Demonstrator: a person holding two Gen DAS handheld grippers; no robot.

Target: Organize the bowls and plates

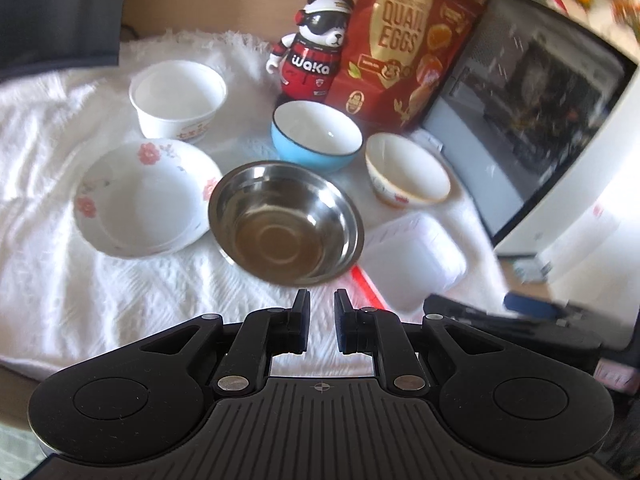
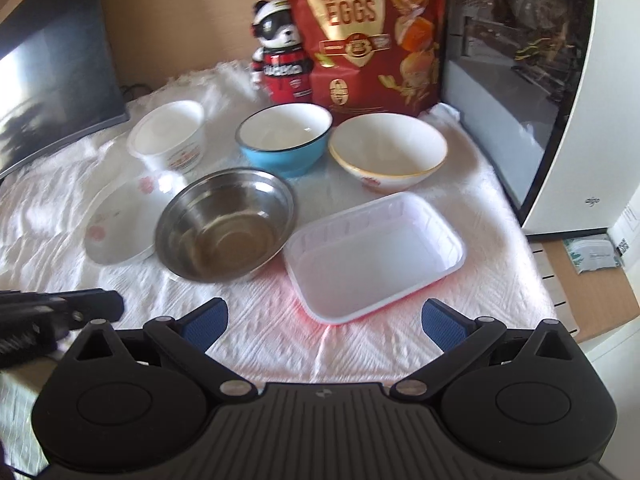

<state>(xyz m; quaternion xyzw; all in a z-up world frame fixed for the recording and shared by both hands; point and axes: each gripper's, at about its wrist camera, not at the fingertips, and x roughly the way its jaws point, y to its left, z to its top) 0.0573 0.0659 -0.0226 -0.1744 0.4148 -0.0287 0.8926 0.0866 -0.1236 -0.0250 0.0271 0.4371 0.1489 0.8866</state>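
A: Left to right on the white cloth: the paper cup at the back, the floral plate in front of it, then the steel bowl touching the plate's rim, the blue bowl behind it, the cream bowl, and the plastic tray nearest the right side.

B: And the grippers?

A: The left gripper is clenched on nothing, just short of the steel bowl. The right gripper is spread wide and empty, over the tray's near edge.

B: So nothing is stacked yet. The left must open before it can pinch a rim.

A: Probably best to take a bowl by its near rim and lift it straight, so the neighbours are not nudged.
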